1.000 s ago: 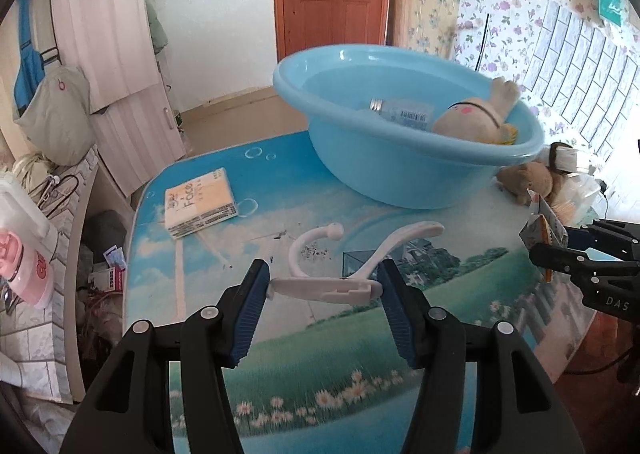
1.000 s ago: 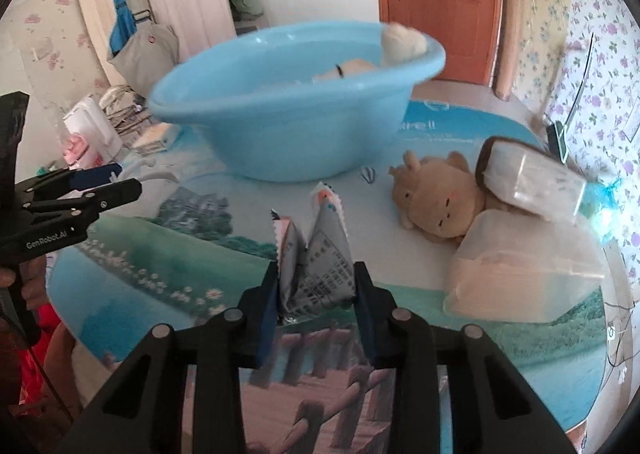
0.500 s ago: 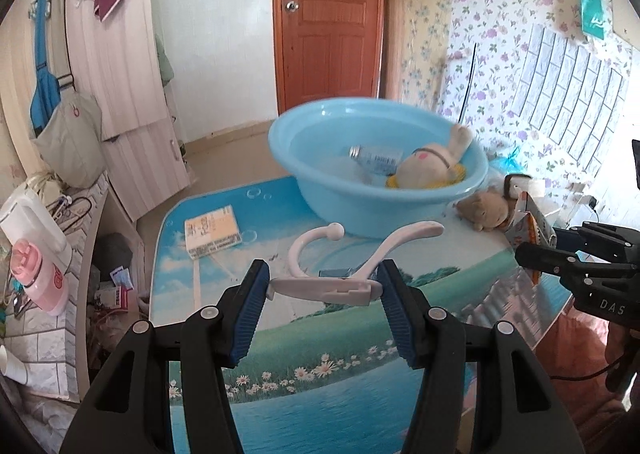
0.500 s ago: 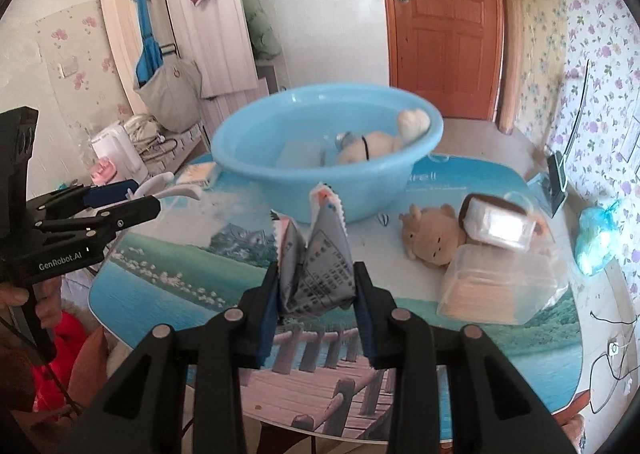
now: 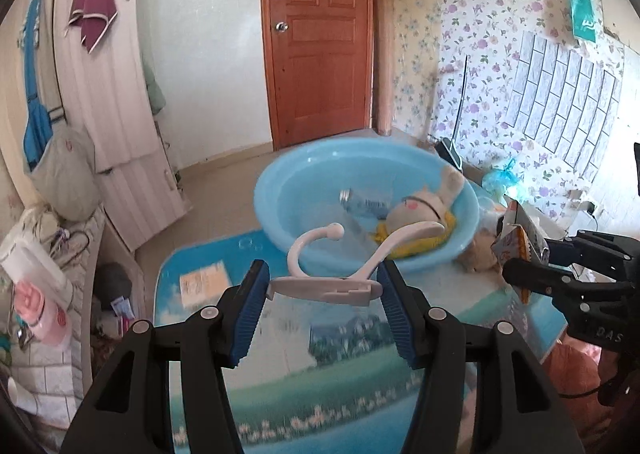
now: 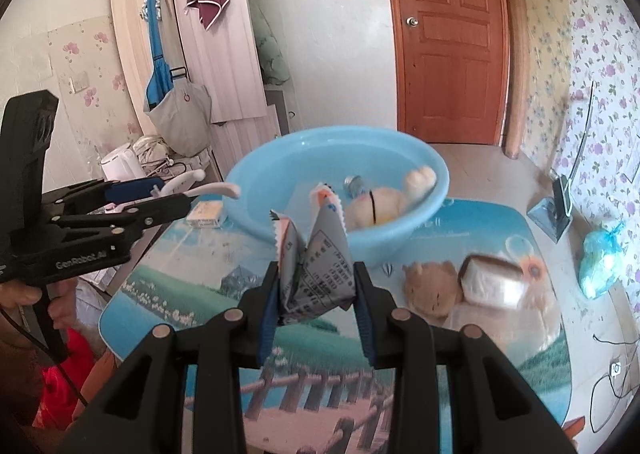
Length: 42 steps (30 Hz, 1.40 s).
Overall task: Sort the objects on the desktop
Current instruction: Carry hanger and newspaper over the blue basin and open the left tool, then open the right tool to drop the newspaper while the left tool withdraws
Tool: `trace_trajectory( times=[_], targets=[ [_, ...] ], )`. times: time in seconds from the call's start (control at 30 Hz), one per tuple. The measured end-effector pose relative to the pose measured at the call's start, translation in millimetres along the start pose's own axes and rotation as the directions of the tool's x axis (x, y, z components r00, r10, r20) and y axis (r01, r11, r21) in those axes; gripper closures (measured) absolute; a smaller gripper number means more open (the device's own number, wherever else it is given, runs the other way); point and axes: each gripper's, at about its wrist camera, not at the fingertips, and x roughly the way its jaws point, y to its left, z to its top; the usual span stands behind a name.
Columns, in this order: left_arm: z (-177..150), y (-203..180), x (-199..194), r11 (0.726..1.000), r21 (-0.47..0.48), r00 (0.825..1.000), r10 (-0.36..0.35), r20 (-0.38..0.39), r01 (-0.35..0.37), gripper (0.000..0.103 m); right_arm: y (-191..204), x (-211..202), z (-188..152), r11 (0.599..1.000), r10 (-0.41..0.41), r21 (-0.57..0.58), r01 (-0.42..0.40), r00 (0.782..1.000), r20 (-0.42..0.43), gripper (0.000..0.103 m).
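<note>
1. Your left hand-held gripper is clamped on the white plastic hook, pinched by its flat base so the curved arms stick up clear of the blue pads.
2. Your right hand-held gripper is closed on a crumpled snack packet, gripped low on its body. The torn top stands free above the jaws.
3. Both loads hang above the surface, short of the blue basin. The basin looks like the sorting bin: it already holds a plush toy and a bottle.
4. Judgement: you are mid-carry, with two items to drop over the rim. The hook's long arm may catch the rim if you come in low.
5. Outside the basin: a second plush, a wrapped pack leaning on it, and a small box on the left.
</note>
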Motion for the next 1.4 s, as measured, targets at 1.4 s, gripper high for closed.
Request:
trace_trajectory(
  times=[1.4],
  targets=[
    [4.5,35.0,66.7,0.997,-0.073,0.998,0.005,-0.067,-0.01,0.025,-15.2,53.8,34.6,0.999,-0.031,-0.018,0.031,0.998,0.05,0.055]
  ],
)
